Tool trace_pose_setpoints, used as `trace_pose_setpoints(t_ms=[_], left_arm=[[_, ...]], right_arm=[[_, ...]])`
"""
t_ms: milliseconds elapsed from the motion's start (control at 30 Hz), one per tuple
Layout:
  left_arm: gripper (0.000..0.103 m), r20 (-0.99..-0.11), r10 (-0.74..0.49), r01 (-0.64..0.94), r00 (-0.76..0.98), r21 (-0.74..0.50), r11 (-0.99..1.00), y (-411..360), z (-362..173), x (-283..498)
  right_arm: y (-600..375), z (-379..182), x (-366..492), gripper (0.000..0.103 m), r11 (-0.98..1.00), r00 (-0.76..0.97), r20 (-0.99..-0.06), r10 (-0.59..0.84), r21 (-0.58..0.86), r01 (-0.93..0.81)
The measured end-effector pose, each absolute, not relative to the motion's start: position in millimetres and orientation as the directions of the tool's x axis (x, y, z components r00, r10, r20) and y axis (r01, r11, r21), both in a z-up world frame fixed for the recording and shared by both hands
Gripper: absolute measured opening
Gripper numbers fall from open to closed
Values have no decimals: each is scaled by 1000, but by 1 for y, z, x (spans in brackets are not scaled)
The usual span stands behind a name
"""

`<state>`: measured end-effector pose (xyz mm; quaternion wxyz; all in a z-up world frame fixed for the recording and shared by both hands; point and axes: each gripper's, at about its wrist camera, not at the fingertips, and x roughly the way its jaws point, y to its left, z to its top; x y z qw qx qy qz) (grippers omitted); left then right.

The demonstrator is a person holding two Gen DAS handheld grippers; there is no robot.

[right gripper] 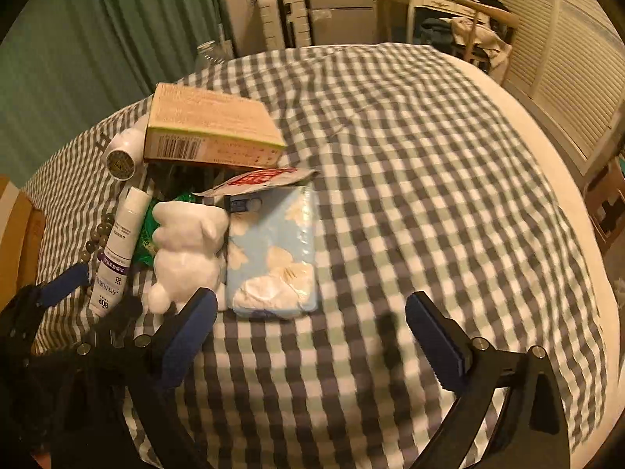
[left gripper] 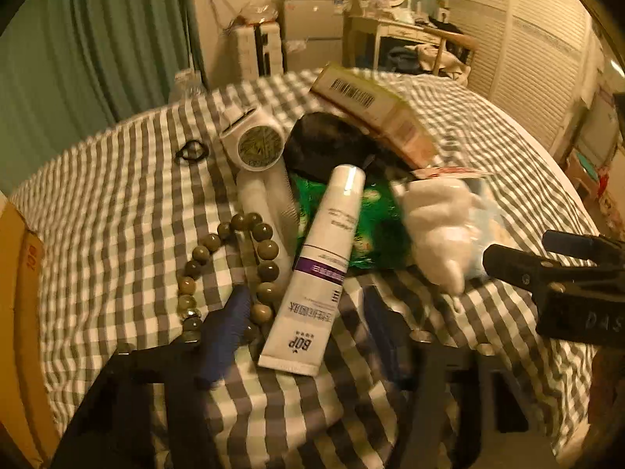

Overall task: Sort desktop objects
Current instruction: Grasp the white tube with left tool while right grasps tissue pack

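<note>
A gingham-covered table (right gripper: 390,156) fills both views. At the left wrist view's lower left lies a bead bracelet (left gripper: 234,269); the left gripper (left gripper: 304,336), fingers apart, straddles a white tube (left gripper: 316,273). In the right wrist view, the right gripper (right gripper: 312,340) gapes beside a plush toy (right gripper: 187,250).

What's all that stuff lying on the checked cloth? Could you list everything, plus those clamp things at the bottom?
tube: one, white with a purple band, front of the pile
bead bracelet: one, olive green, left of the tube
soft toy: one, white, middle
tissue pack: one, pale blue, right of the toy
box: one, tan with a barcode, back, atop the pile
green packet: one, under the tube
hair tie: one, black, far left
checked cloth: one, grey and white, under everything
left gripper: open, around the tube's end
right gripper: open, over bare cloth
</note>
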<state>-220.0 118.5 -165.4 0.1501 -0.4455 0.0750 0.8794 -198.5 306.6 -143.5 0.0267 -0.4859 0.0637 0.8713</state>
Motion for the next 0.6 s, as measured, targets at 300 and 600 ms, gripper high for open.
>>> trace_pose_setpoints(t_ms=[300, 600], left_arm=[[35, -819, 208, -336, -535, -20, -942, 116, -175, -230], [14, -794, 281, -315, -539, -120, -941, 84, -136, -214]], right_arm=[[295, -163, -224, 61, -997, -492, -870, 48, -9, -82], [303, -139, -190, 51, -989, -529, -848, 25, 55, -136]])
